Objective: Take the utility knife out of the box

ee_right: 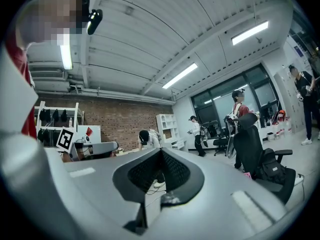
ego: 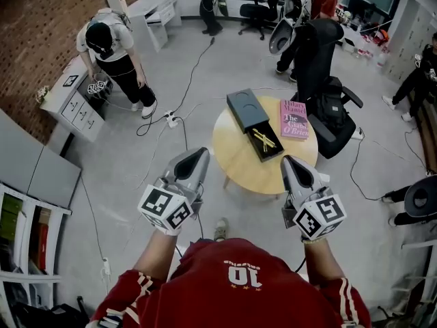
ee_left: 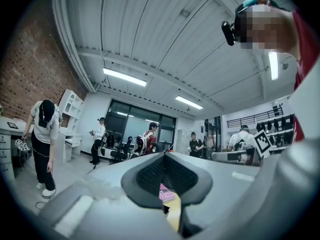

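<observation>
Utility knife [ego: 264, 139], yellow, lies in the one open black box [ego: 275, 153] mid-way across the single round table [ego: 235, 159], with one pink book [ego: 294, 119] just to its right. Two grippers, left [ego: 198, 153] and right [ego: 290, 161], hover clenched and empty by the table's near edge. Floor [ego: 136, 176] opens to the left; one office chair [ego: 339, 115] crowds the far right rim.

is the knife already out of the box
No, the yellow utility knife lies inside the open black box on the round table.

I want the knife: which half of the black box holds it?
The half nearer the person, with the yellow utility knife lying in it; the farther half shows only plain grey.
</observation>
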### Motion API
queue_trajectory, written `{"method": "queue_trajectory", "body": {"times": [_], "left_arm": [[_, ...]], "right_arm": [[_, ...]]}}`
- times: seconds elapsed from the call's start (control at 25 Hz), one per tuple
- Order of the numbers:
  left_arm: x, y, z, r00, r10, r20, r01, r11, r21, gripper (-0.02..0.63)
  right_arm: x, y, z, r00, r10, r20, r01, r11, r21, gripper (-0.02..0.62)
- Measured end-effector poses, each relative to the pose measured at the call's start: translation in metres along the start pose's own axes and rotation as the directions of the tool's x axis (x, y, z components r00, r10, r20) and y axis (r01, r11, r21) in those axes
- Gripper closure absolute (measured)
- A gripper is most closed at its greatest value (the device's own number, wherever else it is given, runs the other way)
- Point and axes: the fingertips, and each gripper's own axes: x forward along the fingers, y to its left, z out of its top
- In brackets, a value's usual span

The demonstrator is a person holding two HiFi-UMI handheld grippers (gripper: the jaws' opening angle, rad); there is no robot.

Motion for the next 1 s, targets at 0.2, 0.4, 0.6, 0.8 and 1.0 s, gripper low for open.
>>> {"method": "queue_trajectory", "body": {"times": [0.2,0.4,0.6,0.8,1.0], "left_arm": [[0.015,0.033,0.002,1.000,-0.023,-0.006,0.023,1.000,-0.017,0.603],[0.031,0.066,0.006,0.998,-0.055,-0.002,0.055,0.998,-0.022,0.603],[0.043,0.097,0.003,0.995,-0.096,-0.007,0.096,0.995,-0.036,0.603],[0.053,0.113,-0.001,0.990,-0.142,-0.018,0.141,0.989,-0.040,0.603],[0.058,0.122,-0.003,0.985,-0.171,-0.013,0.169,0.984,-0.059,0.603]], "right_arm": [[0.034,-0.004,0.002,1.000,-0.024,-0.020,0.024,1.000,-0.006,0.597],[0.069,-0.002,0.006,0.999,-0.043,-0.024,0.042,0.999,-0.017,0.597],[0.100,0.005,0.002,0.997,-0.070,-0.027,0.069,0.997,-0.025,0.597],[0.116,0.007,0.002,0.994,-0.109,-0.018,0.108,0.994,-0.034,0.597],[0.123,0.010,0.000,0.990,-0.138,-0.032,0.136,0.989,-0.060,0.597]]}}
